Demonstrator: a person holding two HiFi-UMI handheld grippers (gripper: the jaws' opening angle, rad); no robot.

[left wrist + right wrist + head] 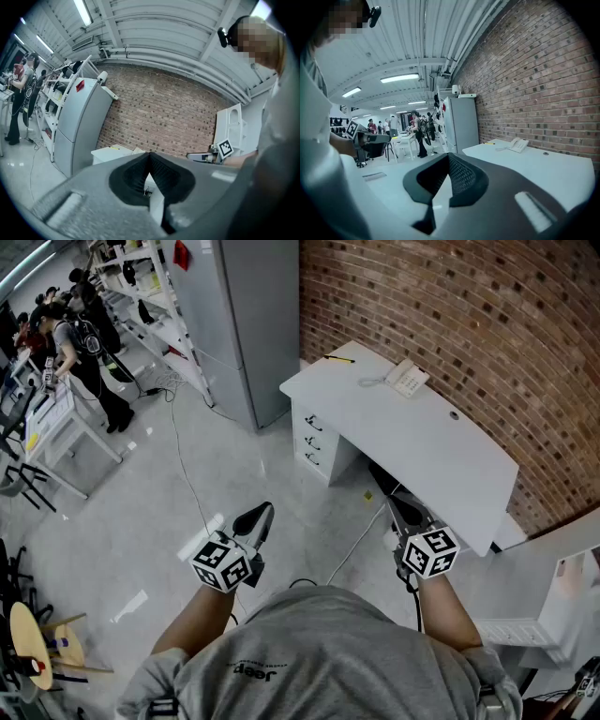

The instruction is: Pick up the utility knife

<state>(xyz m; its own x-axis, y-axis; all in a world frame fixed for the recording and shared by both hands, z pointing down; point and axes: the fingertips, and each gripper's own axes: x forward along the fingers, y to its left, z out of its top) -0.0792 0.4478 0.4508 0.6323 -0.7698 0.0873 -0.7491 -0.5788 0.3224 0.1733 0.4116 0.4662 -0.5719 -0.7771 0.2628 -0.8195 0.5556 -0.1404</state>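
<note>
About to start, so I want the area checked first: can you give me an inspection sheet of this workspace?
Surface: white desk against the wall.
Job's things: knife on the desk's far corner, untouched.
Clutter: phone on the desk.
Grippers: left hand-held gripper and right hand-held gripper shut, empty, short of the knife.
Cables: cable trailing over the floor.
Surroundings: brick wall, grey cabinet, people far left.

Rough red brick wall (450, 306); smooth matt white desk (412, 442); glossy grey floor (141, 521).

Thin yellow item (339, 359) on desk (422, 442): too small to identify. White shelf unit (548, 601) cut by right edge.
</note>
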